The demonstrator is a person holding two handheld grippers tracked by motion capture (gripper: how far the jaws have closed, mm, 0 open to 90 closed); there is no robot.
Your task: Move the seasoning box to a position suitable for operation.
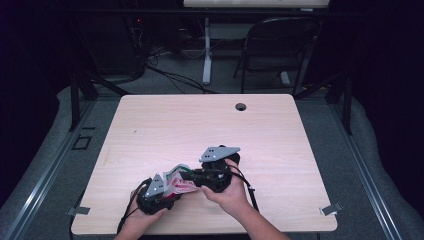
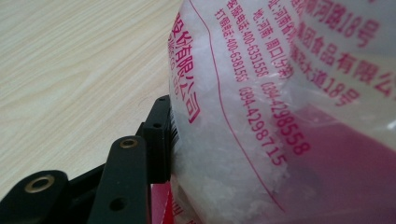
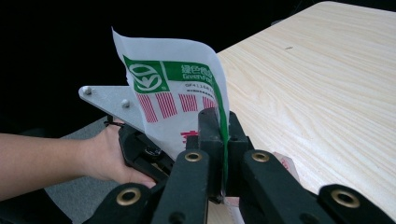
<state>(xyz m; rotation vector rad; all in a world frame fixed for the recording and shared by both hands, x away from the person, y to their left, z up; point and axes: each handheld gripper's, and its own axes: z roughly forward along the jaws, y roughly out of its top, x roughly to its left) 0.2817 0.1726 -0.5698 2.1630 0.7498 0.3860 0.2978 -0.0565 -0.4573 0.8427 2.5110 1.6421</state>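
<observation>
A plastic bag of white granules (image 1: pixel 178 183) with red print is held between the two grippers near the table's front edge. My left gripper (image 1: pixel 170 191) has the bag's filled body (image 2: pixel 261 116) between its jaws. The one pad in sight (image 2: pixel 161 140) presses on the bag's side, and the other jaw is hidden behind the bag. My right gripper (image 3: pixel 223 135) is shut on the bag's flat top edge (image 3: pixel 177 93), which carries a green logo and red bars. In the high view the right gripper (image 1: pixel 189 175) points left at the bag. The left gripper's grey plate (image 3: pixel 107 102) shows behind the bag.
The light wooden table (image 1: pixel 200 125) has a cable hole (image 1: pixel 241 106) near its far edge and metal clips (image 1: pixel 330 209) at its front corners. A folding chair (image 1: pixel 280 45) and a desk leg (image 1: pixel 207 55) stand beyond it on the dark floor.
</observation>
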